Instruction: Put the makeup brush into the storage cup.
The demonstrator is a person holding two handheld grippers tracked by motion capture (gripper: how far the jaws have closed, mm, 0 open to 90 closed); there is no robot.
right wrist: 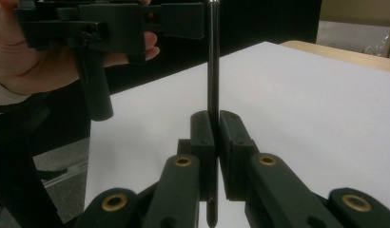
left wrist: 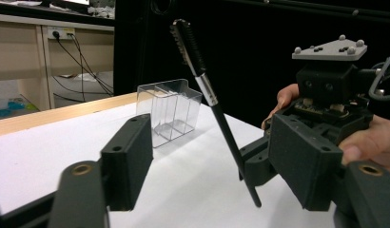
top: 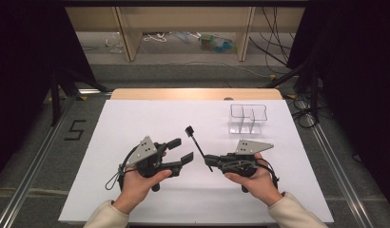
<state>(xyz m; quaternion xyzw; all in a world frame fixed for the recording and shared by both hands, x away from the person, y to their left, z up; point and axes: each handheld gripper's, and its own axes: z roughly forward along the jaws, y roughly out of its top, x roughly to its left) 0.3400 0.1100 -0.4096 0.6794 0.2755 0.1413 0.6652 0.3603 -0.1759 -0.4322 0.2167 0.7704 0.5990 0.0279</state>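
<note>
High view: right gripper (top: 208, 158) clamped on the lower shaft of a black mascara wand (top: 198, 145), held just above the white table (top: 136, 118), wand slanting away toward the far left, brush head at the far end. Left gripper (top: 184, 150) just beside it to the left, jaws spread, nothing between them, pointed at the wand but apart from it. Clear plastic organizer (top: 248, 118) with upright dividers standing on the far right part of the table, well apart from both grippers. Left gripper view: own black pads (left wrist: 128, 159) parted, wand (left wrist: 217, 114) rising tilted in the gap beyond them, bristled brush head at the top, silver collar under it, lower end pinched in the other gripper; a hand (left wrist: 374, 142) wrapped around that gripper; organizer (left wrist: 170, 110) behind the wand on the table. Right gripper view: own jaws pressed tight on the wand shaft (right wrist: 212, 71), shaft standing straight up between the pads, short tip poking out below; left gripper (right wrist: 193, 21) in a hand at the upper left, near the upper shaft; cannot tell whether touching.
</note>
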